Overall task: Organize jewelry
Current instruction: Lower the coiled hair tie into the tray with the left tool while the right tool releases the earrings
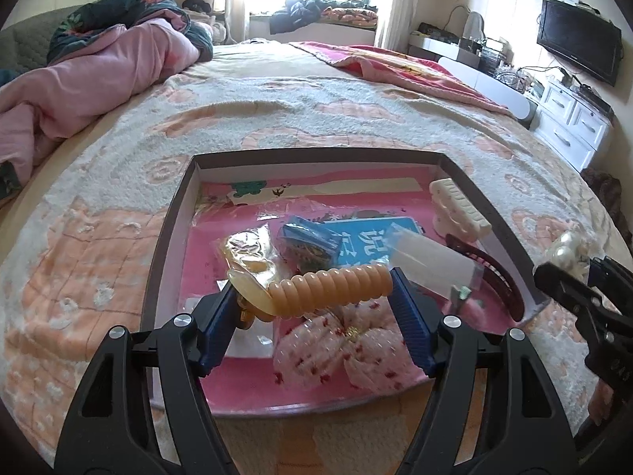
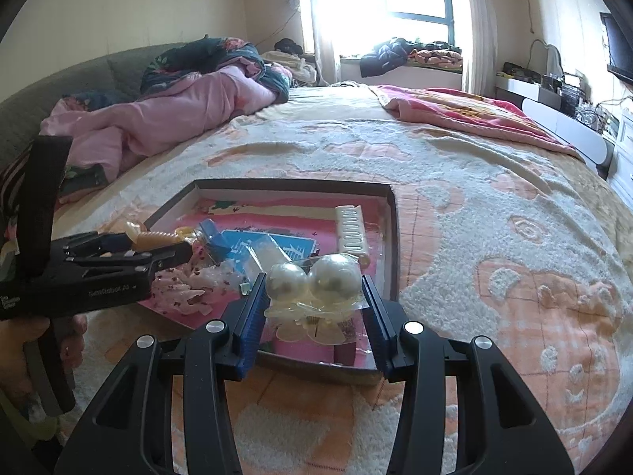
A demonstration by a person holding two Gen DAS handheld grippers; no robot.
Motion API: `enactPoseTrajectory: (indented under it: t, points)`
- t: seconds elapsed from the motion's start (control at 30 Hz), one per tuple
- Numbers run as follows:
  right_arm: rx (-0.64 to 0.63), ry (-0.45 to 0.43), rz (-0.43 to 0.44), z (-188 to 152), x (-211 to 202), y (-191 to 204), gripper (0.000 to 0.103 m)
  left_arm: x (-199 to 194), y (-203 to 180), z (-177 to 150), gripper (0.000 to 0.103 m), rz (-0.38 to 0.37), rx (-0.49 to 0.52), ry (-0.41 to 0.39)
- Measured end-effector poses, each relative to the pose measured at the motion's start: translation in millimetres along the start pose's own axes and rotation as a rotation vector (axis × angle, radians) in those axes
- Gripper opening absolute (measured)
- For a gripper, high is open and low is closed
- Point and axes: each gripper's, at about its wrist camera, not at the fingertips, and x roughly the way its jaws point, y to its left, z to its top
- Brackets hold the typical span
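A dark-rimmed shallow box [image 1: 170, 221] [image 2: 393, 237] with a pink printed floor lies on the bed. My left gripper [image 1: 312, 293] is shut on an amber spiral hair tie [image 1: 332, 289] in clear wrap, held above the box's near half. My right gripper [image 2: 314, 289] is shut on a clear packet with two big pearl beads [image 2: 316, 281], over the box's near right corner; the packet also shows at the right in the left wrist view [image 1: 565, 249]. Inside the box lie a white claw clip [image 1: 459, 209] [image 2: 350, 229], a dark red clip [image 1: 498, 277], a blue packet [image 1: 312, 241] and a pink floral scrunchie [image 1: 344, 352].
The box sits on a cream and orange fleece blanket [image 2: 494, 217]. A pink duvet [image 1: 91, 75] is heaped at the far left. A pink-red blanket [image 2: 455, 111] lies far right. White drawers and a TV [image 1: 577, 51] stand beyond the bed. A hand [image 2: 23, 348] holds the left gripper.
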Motion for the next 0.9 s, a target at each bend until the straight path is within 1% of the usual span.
enactPoseTrajectory:
  t: [0.2, 0.37, 0.6, 0.7, 0.77, 0.87, 0.9]
  points:
    - [-0.041, 0.035, 0.011, -2, 18, 11, 0.044, 12, 8, 8, 0.063, -0.002, -0.021, 0.009]
    - [-0.081, 0.062, 0.032, -4, 33, 24, 0.044, 21, 12, 7, 0.063, -0.007, -0.032, 0.024]
    - [-0.070, 0.099, 0.064, -10, 44, 30, 0.045, 29, 13, 5, 0.063, -0.011, -0.029, 0.034]
    - [-0.063, 0.100, 0.063, -12, 43, 30, 0.050, 29, 15, 5, 0.063, -0.015, -0.028, 0.035]
    - [-0.059, 0.097, 0.066, -12, 41, 29, 0.051, 29, 14, 5, 0.063, -0.017, -0.027, 0.035]
    - [-0.049, 0.089, 0.062, -13, 36, 27, 0.057, 28, 12, 4, 0.063, -0.019, -0.021, 0.036]
    - [-0.047, 0.086, 0.059, -14, 33, 26, 0.057, 28, 11, 4, 0.063, -0.020, -0.019, 0.037]
